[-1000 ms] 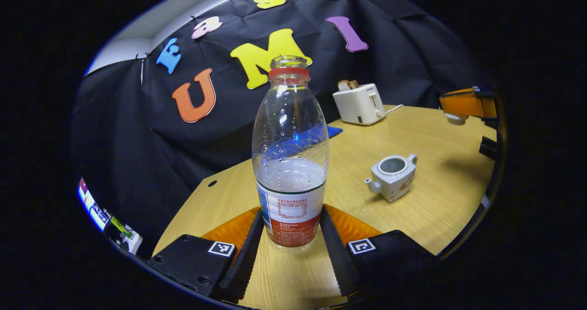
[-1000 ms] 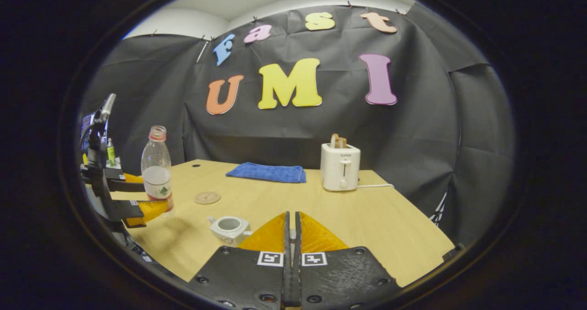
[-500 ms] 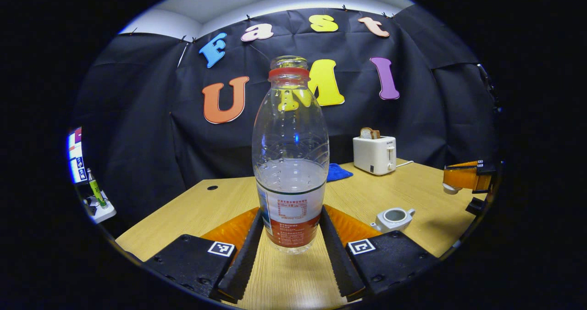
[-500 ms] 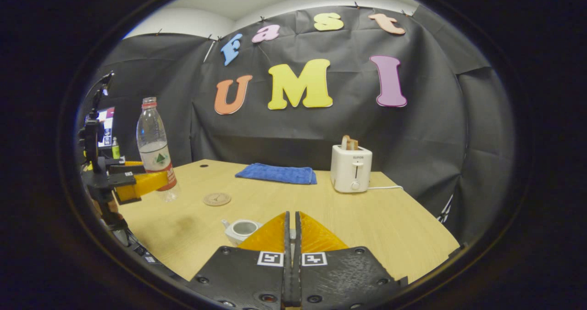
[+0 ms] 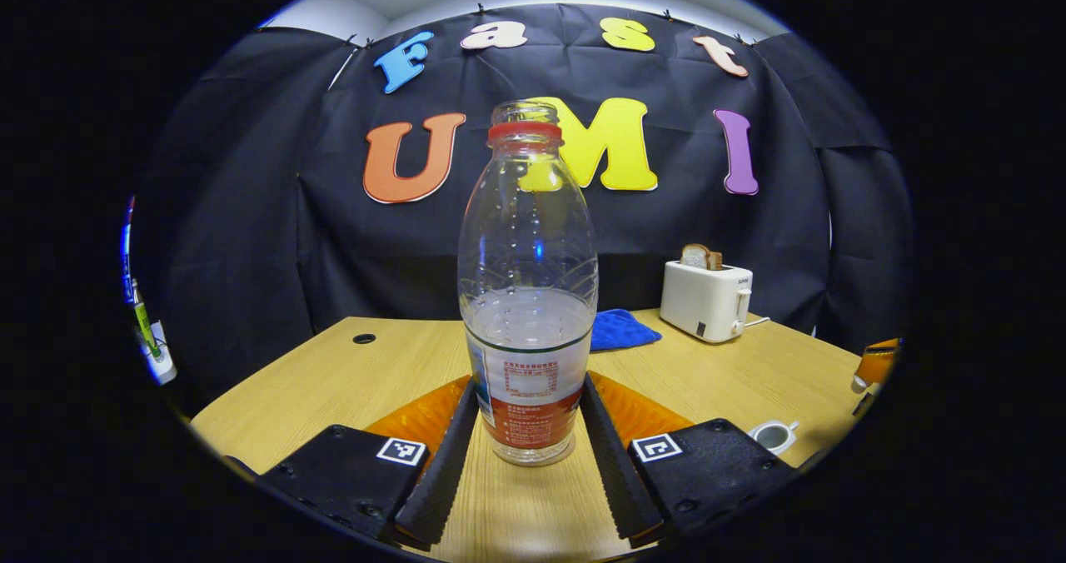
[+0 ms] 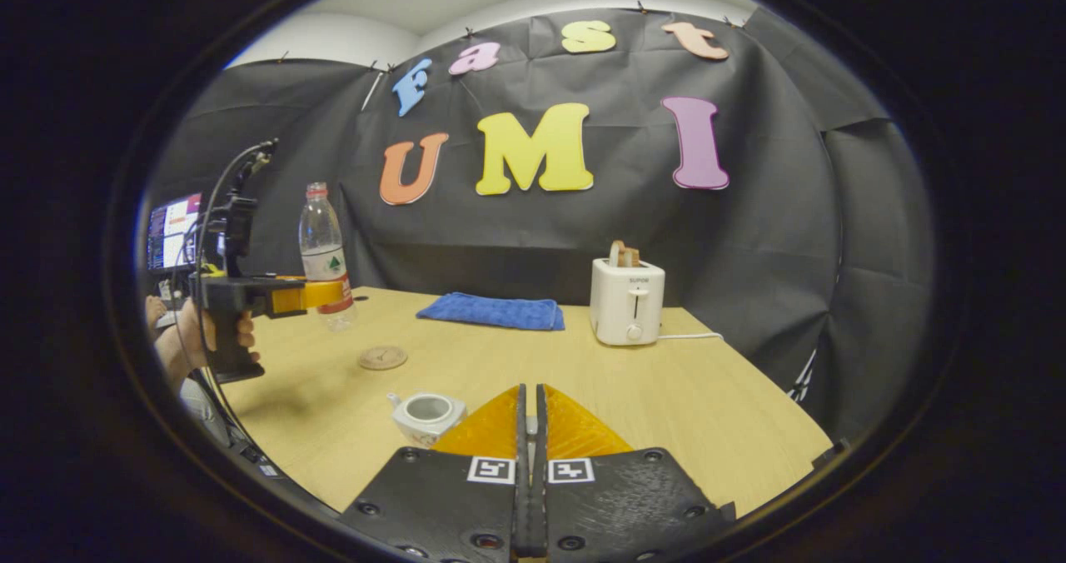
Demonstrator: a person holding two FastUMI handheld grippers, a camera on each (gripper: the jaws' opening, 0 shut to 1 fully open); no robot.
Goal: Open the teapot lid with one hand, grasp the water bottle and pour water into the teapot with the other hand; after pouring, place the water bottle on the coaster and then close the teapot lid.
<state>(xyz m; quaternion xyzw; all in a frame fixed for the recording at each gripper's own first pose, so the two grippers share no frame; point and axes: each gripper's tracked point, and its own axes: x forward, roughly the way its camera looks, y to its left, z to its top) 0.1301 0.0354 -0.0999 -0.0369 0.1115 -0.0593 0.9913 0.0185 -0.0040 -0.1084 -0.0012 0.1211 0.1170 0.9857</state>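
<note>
The bottle is clamped upright in the left gripper, held above the table's left edge; the teapot sits lidless near the front edge; the right gripper is closed, whether on the lid cannot be told.

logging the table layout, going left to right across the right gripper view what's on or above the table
water bottle held in the left tool → coaster → open teapot → blue cloth → toaster
</note>
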